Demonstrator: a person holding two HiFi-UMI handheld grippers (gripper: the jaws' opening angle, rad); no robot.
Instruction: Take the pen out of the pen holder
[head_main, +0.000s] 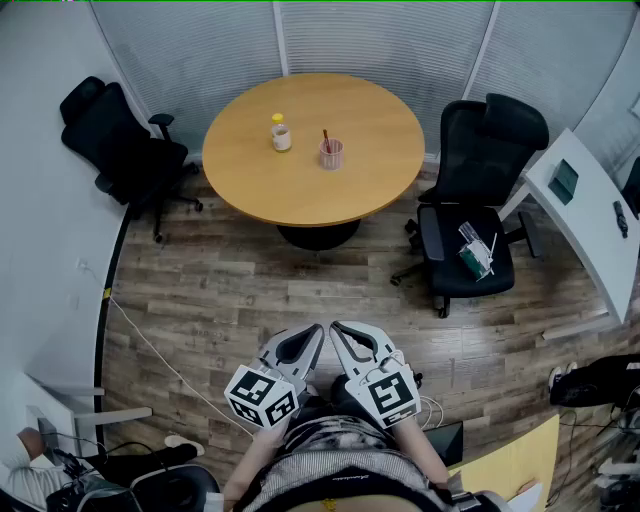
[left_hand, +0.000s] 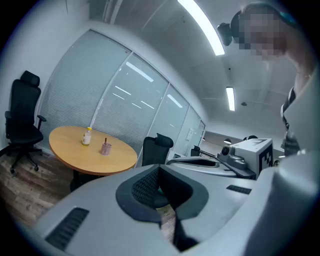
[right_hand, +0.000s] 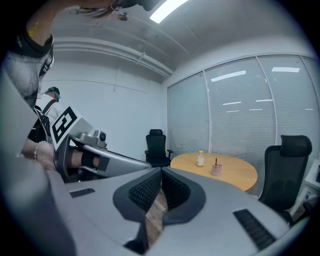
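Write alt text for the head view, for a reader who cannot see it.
Seen from above, a round wooden table holds a pink pen holder with a pen in it, beside a small bottle. The left gripper and right gripper are shut, empty, near the person's body.

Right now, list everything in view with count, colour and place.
table: one, tan wood, round, across the room.
pen holder: one, pink, on the table.
pen: one, dark, standing in the pen holder.
bottle: one, white with yellow cap, on the table left of the pen holder.
office chairs: two, black, one left of the table, one right.
desk: one, white, far right.
left tongs: one, grey, shut, empty, near the body.
right tongs: one, grey, shut, empty, beside the left tongs.
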